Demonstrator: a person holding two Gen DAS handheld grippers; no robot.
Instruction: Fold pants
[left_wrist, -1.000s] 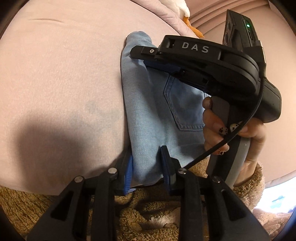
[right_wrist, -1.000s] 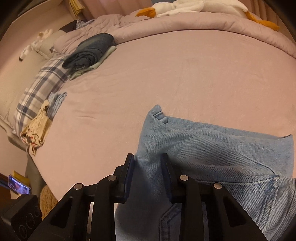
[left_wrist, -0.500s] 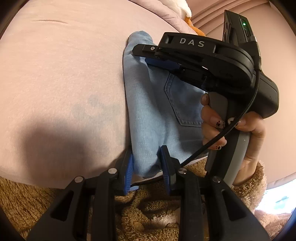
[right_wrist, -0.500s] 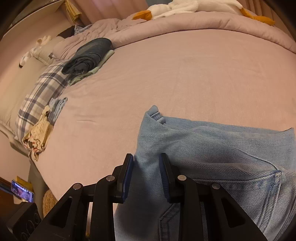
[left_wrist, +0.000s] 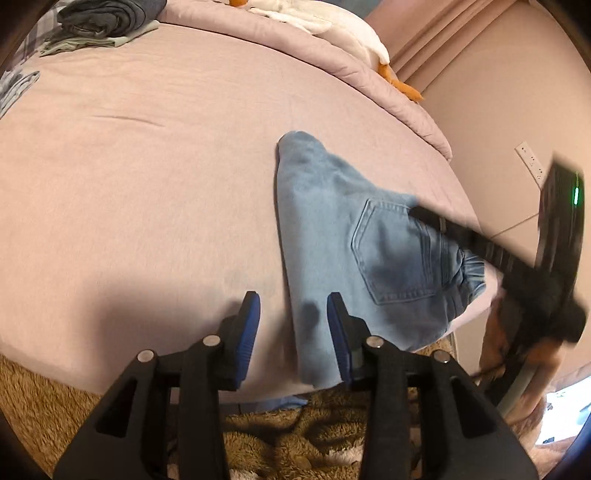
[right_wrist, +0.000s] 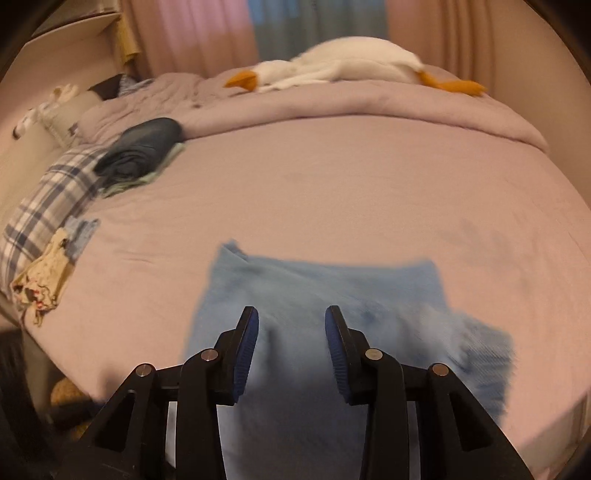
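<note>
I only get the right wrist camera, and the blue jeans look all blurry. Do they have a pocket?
Observer: Yes. The left wrist view shows a stitched back pocket on the jeans, facing up.
Operator: Is the other grabber holding them?
Observer: No. The left gripper hovers over the jeans' left edge, its jaws opening and its pads pressing on nothing.
Operator: What's far off to the right side?
Observer: A wall with a white power outlet on it.
</note>
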